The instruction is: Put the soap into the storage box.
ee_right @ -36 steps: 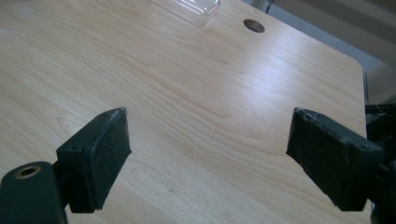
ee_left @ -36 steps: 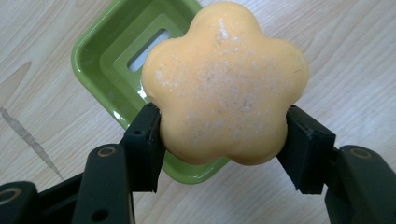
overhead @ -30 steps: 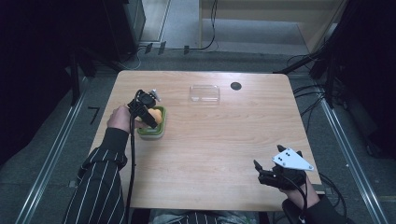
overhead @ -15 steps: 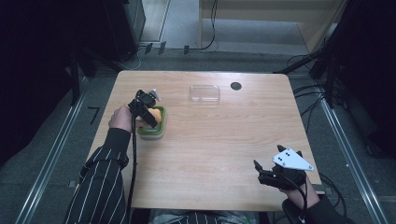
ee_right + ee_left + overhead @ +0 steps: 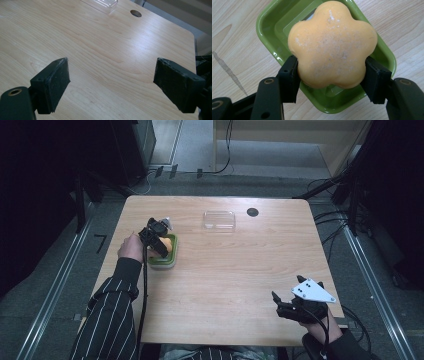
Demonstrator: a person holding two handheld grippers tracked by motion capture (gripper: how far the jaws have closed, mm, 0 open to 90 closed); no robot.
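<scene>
Dark room, metal floor rails either side; light wooden table (image 5: 225, 285) carries few items. Left gripper (image 5: 330, 72) has its jaws closed against both sides of an orange flower-shaped soap (image 5: 332, 45), pads pressing on its lower lobes. Soap sits over the green soap dish (image 5: 272, 35); from the left gripper view I cannot tell whether it rests on the dish floor or is held just clear of it. In the high view the left gripper (image 5: 155, 236) is over the dish (image 5: 165, 262) near the table's left edge, hand beside it. Clear plastic lid (image 5: 219, 220) lies at the far middle of the table, well apart from the dish, near a round cable hole (image 5: 252, 212). Right gripper (image 5: 290, 307) rests at the near right corner, jaws wide apart with nothing between them; its own view looks across bare wood toward the lid (image 5: 100, 3). Judgement: the work appears to be at the soap-and-dish stage, with the grip on the soap established. Whether soap is going in or coming out is not decidable from this. The lid is untouched, so any covering step is left.
</scene>
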